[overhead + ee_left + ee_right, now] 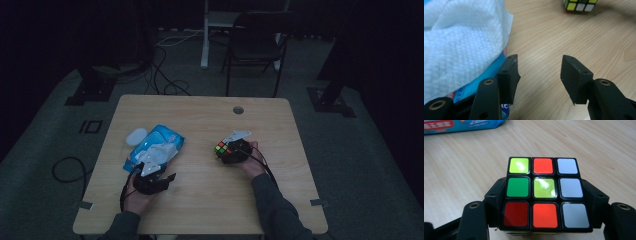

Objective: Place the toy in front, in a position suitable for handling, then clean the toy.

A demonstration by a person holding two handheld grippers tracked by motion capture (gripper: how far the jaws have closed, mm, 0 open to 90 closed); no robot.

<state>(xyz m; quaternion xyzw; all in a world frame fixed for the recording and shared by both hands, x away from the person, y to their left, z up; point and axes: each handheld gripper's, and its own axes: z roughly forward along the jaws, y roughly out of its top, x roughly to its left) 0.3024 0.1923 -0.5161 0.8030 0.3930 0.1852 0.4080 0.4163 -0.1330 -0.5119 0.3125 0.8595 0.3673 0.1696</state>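
On my far left, the blue wipes pack (pixel 155 145) lies on the counter (pixel 200 210) with a white wipe (pixel 461 37) bunched out of its top and a small white lid (pixel 136 136) just beside it. My left gripper (pixel 152 176) sits at the pack's near end; in the left gripper view its jaws stand wide with nothing but bare wood between them, the left jaw right against the pack's blue edge and under the wipe's fold. So that gripper holds nothing.

Moving right, the puzzle cube (pixel 545 195) is the piece in play. It sits right of the counter's middle, well apart from the pack, and my right gripper (pixel 234 150) has it. In the right gripper view the jaws are clamped on its two opposite sides, the scrambled face up toward the camera: green, red and white squares across it.

The right hand owns the cube; the left is the free one, and from it the cube lies off to the right, across open counter. I judge any handover or twist needs the left gripper to cross that gap.
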